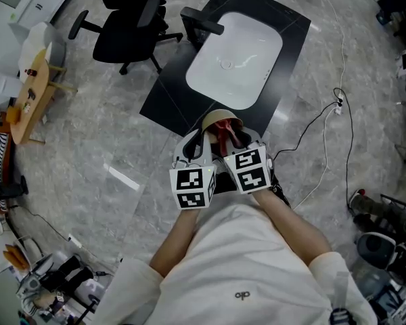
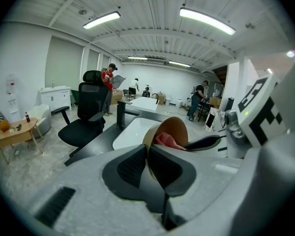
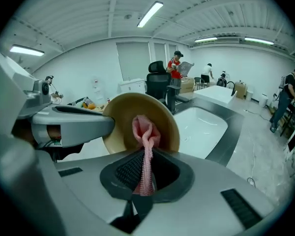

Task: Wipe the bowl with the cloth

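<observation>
A tan bowl (image 1: 218, 119) is held in the air in front of the person, just short of the black counter. My left gripper (image 2: 148, 157) is shut on the bowl's rim (image 2: 168, 128), so the bowl stands on edge. A pink cloth (image 3: 143, 132) is pinched in my shut right gripper (image 3: 143, 173), and its bunched end presses against the inside of the bowl (image 3: 125, 113). In the head view the left gripper (image 1: 200, 144) and right gripper (image 1: 235, 139) sit side by side, with the cloth (image 1: 224, 135) between them.
A white basin (image 1: 237, 59) is set in a black counter (image 1: 169, 93) just beyond the bowl. A black office chair (image 1: 128, 22) stands at the far left and a small wooden table (image 1: 30, 97) at the left edge. Cables (image 1: 325, 134) run over the floor at the right.
</observation>
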Tool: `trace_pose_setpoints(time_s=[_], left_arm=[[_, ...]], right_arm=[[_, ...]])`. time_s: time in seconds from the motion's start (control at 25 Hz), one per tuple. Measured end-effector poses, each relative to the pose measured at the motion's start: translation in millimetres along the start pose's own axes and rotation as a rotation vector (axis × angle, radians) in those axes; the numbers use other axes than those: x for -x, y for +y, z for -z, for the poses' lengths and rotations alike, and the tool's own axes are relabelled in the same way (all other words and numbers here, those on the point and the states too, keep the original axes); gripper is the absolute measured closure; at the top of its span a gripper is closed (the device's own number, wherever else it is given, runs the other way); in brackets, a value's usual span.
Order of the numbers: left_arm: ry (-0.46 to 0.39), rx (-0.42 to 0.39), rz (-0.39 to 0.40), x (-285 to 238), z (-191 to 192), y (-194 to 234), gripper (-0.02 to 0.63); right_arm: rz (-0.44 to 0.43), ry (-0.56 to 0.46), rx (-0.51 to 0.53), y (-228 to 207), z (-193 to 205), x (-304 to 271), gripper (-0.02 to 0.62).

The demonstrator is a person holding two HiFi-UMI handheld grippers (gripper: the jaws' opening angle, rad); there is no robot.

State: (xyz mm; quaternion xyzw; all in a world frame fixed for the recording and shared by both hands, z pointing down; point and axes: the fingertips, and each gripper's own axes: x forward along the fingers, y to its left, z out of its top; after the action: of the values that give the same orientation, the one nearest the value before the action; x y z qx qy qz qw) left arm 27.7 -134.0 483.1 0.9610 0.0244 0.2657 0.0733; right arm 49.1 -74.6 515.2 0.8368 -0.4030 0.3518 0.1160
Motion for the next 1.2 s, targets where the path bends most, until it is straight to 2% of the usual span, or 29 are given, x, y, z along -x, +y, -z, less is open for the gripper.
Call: trace_pose_setpoints(time_s=[0.16,0.4,0.52,0.68,0.84,0.96,1.2], left_arm=[[-0.001,-0.007,0.026,0,0,-10,0.584],[0.04,-0.018,0.09,-2,9,-23,0.58],[0.054,-0.02,0.128,-4,11,-29,0.578],[0.069,-0.042,0.15,-3,14,-34,0.58],[0.055,-0.041,0.141,-2,13,-32,0.58],[0.055,-0.049,0.132,0,13,-32,0.581],[0.033,-0.048,0.112,1,9,-28,0.58]], right_arm=[[-0.01,0.004,0.013,3,1,-1,0.568],[0.129,-0.047,0.038,-21,-10,7,0.568],[0.15,-0.107,0.053,-23,-19,14,0.568],[0.094,-0.155,0.097,-6,-30,17,0.568],[-0.006,-0.12,0.077,8,-22,11,0.568],[-0.05,-0.085,0.064,14,-15,7,0.568],[-0.017,-0.017,0.133,13,-3,1,0.568]])
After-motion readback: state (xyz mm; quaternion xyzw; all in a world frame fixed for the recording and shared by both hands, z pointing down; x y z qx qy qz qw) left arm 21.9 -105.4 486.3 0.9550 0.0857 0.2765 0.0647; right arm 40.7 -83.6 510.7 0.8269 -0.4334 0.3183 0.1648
